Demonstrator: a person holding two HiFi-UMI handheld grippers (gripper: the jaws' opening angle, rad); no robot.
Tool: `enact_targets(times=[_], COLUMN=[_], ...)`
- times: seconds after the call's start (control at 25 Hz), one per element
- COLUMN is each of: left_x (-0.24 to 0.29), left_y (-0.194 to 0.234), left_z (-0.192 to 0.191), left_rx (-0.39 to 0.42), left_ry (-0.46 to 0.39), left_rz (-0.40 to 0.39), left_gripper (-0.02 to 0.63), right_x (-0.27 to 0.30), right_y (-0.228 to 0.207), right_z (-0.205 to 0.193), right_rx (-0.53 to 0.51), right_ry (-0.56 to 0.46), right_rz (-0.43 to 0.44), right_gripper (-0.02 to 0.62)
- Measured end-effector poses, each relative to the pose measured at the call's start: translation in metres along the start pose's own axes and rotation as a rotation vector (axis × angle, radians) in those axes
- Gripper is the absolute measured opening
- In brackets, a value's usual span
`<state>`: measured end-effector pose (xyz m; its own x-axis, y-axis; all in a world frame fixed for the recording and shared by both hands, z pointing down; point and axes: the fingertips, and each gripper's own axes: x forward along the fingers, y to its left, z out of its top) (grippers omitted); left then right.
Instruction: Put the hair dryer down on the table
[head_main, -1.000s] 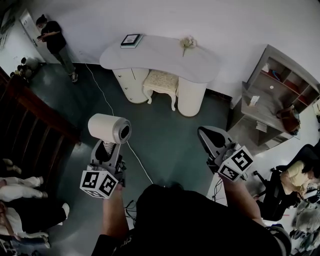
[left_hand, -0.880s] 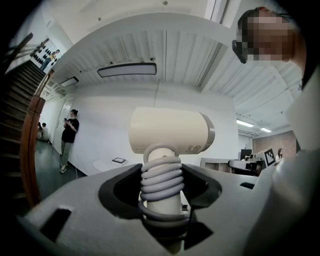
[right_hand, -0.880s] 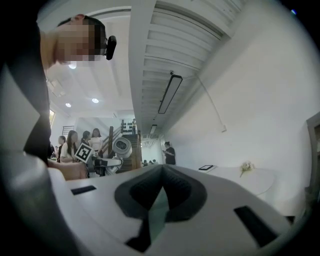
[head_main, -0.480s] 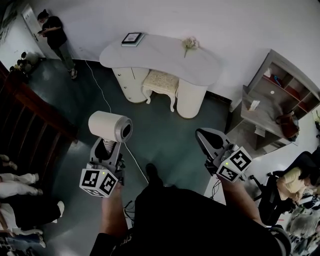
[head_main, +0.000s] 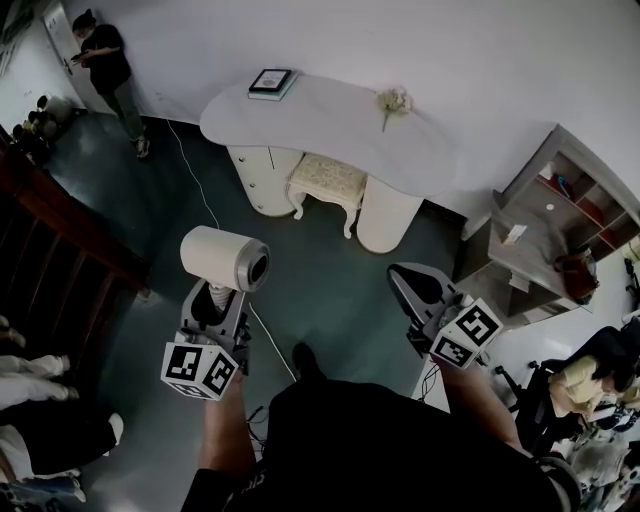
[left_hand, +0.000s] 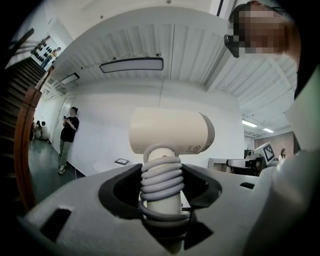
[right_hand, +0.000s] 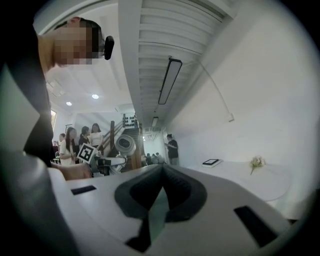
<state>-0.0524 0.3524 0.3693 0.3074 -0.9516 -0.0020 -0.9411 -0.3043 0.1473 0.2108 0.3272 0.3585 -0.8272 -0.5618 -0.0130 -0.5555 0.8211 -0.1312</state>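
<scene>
Probably showroom or studio: white vanity table (head_main: 330, 112), cushioned stool (head_main: 327, 178), wooden staircase (head_main: 70, 235), shelf unit (head_main: 590, 195), standing person (head_main: 105, 65).

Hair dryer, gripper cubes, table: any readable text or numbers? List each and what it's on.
No readable text.
hair dryer: small print and a round mark near its rim, too small to read.
left gripper, right gripper: cubes carry square markers, no letters.
dark flat item on the table: too small.

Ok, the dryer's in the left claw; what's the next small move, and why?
The left claw is shut on the hair dryer by its handle, over the floor, and the white table lies ahead, apart from it. I'd probably carry the dryer forward toward the table; releasing here would likely drop it.
</scene>
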Motion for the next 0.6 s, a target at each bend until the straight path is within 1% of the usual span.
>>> enact_targets(times=[0.36,0.6], left_x=[0.046,0.058], left_y=[0.092,0.136], left_z=[0.021,0.029], left_rx=[0.013,0.008], left_ry=[-0.005,-0.015], left_rz=[0.000,-0.009], left_gripper=[0.232,0.232], right_x=[0.112,0.161], right_y=[-0.016,-0.012], right_z=[0.012,0.014], right_rx=[-0.023,-0.032], right_ry=[0.026,0.028], right_rz=[0.014,0.016], right_gripper=[0.006,0.006])
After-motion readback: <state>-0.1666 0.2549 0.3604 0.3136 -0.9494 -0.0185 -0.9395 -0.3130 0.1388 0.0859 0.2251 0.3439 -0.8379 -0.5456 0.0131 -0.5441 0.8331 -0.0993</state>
